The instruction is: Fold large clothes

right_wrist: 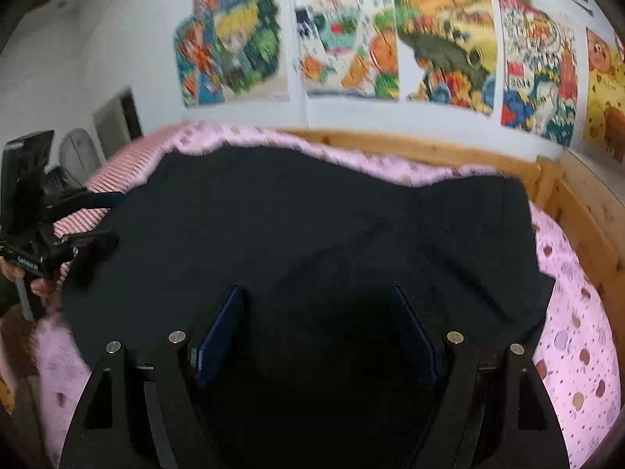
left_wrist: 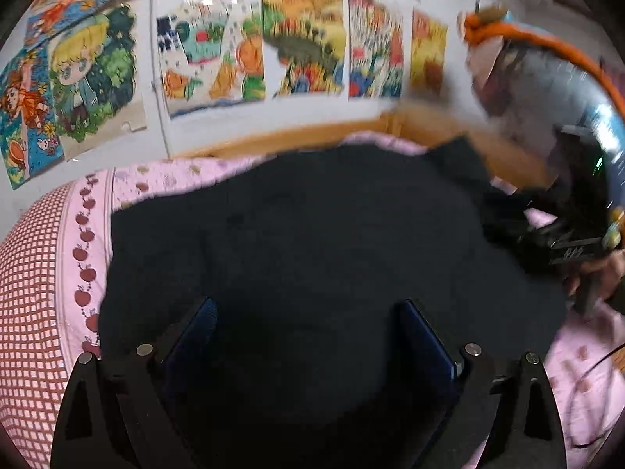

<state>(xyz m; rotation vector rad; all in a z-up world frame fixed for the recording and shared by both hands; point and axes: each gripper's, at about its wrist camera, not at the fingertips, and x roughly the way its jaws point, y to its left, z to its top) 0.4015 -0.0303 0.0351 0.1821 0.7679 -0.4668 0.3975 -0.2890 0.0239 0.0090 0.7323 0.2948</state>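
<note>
Pink bedspread (right_wrist: 578, 336), wooden frame (right_wrist: 429, 152); dark garment (right_wrist: 312, 226) spread flat.

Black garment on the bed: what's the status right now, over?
Left gripper and right gripper open, empty. Black garment spread flat on pink bedspread. Nothing in the way.

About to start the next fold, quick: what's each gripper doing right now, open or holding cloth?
Left gripper: open, nothing between its fingers, over the dark garment.
Right gripper: open, holding nothing, also above the garment.
</note>
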